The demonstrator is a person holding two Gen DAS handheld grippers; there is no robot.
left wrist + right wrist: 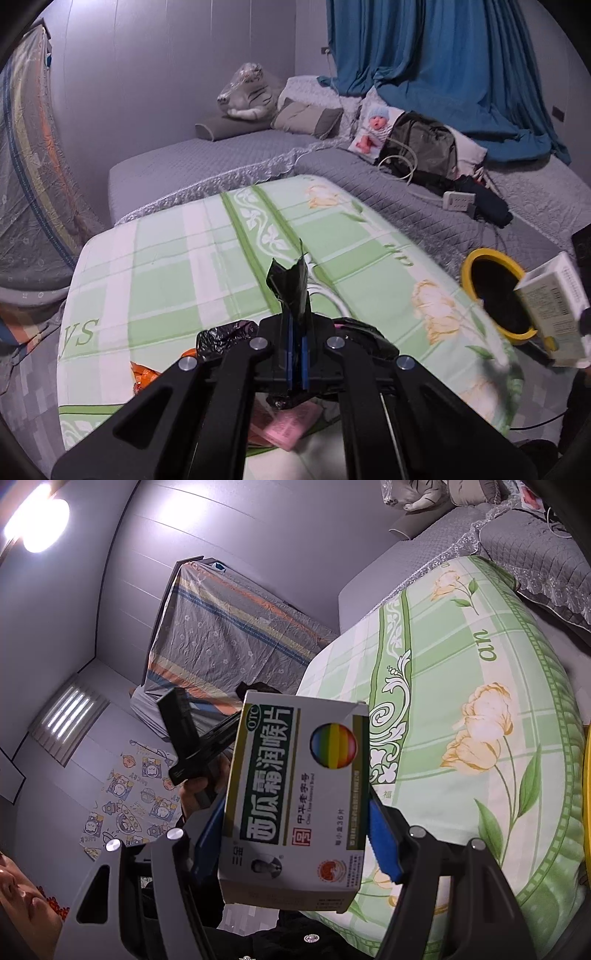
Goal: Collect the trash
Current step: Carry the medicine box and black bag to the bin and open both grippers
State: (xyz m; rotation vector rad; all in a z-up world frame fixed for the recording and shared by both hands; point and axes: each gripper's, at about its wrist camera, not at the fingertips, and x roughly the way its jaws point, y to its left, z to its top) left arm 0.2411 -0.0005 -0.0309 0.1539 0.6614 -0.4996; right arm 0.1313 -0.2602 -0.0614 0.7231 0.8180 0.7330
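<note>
Right now my right gripper (295, 834) clamps the lozenge box (295, 797) and could drop it short of the yellow bin (495, 295), while my left gripper (295, 363) pinches the black bag (291, 291).

pink leaflet (291, 430) half hidden under hand-held gripper (295, 363), yellow bin (476, 258) partly blocked

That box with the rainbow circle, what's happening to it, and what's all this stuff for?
Someone is tidying up trash with a grabber in each hand. The right gripper is clamped on the medicine box, holding it up in the air. In the left wrist view that box is beside the yellow bin, not yet in it. The left gripper is pinching the edge of a black trash bag over the green flowered blanket. A pink packet and an orange wrapper lie near it.
</note>
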